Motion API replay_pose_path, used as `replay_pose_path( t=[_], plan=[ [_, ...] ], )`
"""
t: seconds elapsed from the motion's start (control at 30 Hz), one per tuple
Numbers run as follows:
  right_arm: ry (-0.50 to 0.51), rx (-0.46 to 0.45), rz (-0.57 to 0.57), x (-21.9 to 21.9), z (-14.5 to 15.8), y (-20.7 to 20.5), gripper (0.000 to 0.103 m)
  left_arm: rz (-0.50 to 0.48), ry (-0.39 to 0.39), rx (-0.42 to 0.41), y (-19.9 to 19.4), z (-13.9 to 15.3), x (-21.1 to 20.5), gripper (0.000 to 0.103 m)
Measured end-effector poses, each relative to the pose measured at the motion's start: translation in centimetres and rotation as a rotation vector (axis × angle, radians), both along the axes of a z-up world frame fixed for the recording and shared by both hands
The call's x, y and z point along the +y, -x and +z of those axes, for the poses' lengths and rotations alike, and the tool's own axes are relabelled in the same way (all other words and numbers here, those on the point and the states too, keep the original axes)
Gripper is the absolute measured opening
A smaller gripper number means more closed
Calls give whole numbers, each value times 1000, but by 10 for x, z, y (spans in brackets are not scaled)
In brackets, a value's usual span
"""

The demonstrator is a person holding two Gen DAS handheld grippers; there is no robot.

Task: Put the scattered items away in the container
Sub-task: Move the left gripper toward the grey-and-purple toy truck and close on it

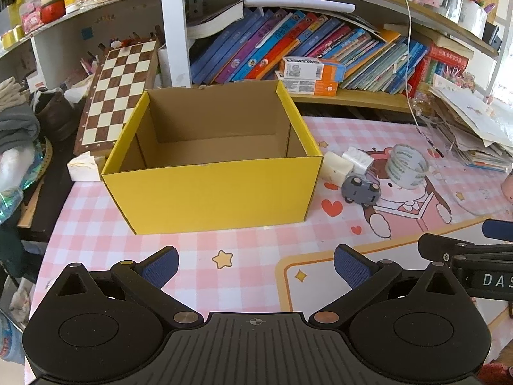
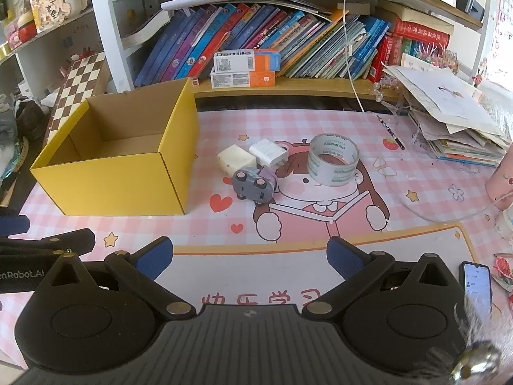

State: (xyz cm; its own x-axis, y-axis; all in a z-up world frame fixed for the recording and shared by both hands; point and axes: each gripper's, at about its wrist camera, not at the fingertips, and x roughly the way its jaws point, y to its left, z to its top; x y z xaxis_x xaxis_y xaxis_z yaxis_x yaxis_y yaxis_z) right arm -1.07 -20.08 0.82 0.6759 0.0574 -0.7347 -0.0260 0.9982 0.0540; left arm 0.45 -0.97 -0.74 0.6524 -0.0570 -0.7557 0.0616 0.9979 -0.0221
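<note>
1. Where pink checked desk mat [image 2: 288,234] covers the desk: open yellow cardboard box [image 1: 211,192] standing upright at the left, flaps out of the way, brown interior bare.
2. Just right of the box, clustered: cream block [image 2: 235,158], possibly an eraser or a plug, cannot tell which; white charger plug [image 2: 266,152] touching it on the right; grey toy car [image 2: 253,186] tipped on its side in front of both, wheels facing the camera, a small lilac piece against its far side.
3. Right of the cluster, slightly apart: roll of clear packing tape [image 2: 333,160], standing on its flat side over the cartoon girl print.
4. Left gripper [image 1: 256,264]: blue-padded fingers [image 1: 162,264] spread wide, nothing between them, hovering low over the mat directly before the box front wall.
5. Right gripper [image 2: 250,256]: blue-padded fingers [image 2: 344,258] likewise spread wide and holding nothing, positioned before the toy car and tape, well short of them; its edge visible at the right of the left wrist view.
6. Behind the mat: low shelf of slanted children's books [image 2: 256,38]; two stacked white-and-orange cartons [image 2: 245,67] in front of them.
7. Left of the box: chessboard [image 1: 118,93] leaning against the shelving.
8. Far right: heap of papers and booklets [image 2: 455,122]; smartphone [image 2: 477,285], screen lit, lying near the right gripper.
</note>
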Motion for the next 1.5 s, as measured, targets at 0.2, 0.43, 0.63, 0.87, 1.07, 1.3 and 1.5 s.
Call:
replay_pose_path(
  t=[0.2, 0.43, 0.63, 0.87, 1.07, 1.3, 1.5],
  plan=[
    [-8, 10, 13, -3, -3, -3, 103, -4, 8, 8, -3, -3, -4, 103],
    [-46, 1, 27, -16, -4, -9, 103, 3, 23, 7, -8, -4, -9, 103],
    [-62, -2, 37, -30, -6, -14, 103, -15, 27, 6, -12, -6, -22, 103],
    [-55, -7, 45, -45, -11, -19, 103, -31, 48, -3, -16, -8, -38, 103],
    [-47, -5, 41, -60, -17, -24, 103, -34, 52, 2, -21, -14, -53, 103],
    [-66, -3, 44, -77, -23, -34, 103, -29, -6, -64, -23, -13, -72, 103],
    [-91, -119, -40, -96, -19, -39, 103, 13, -26, -96, -29, -10, -74, 103]
  ],
)
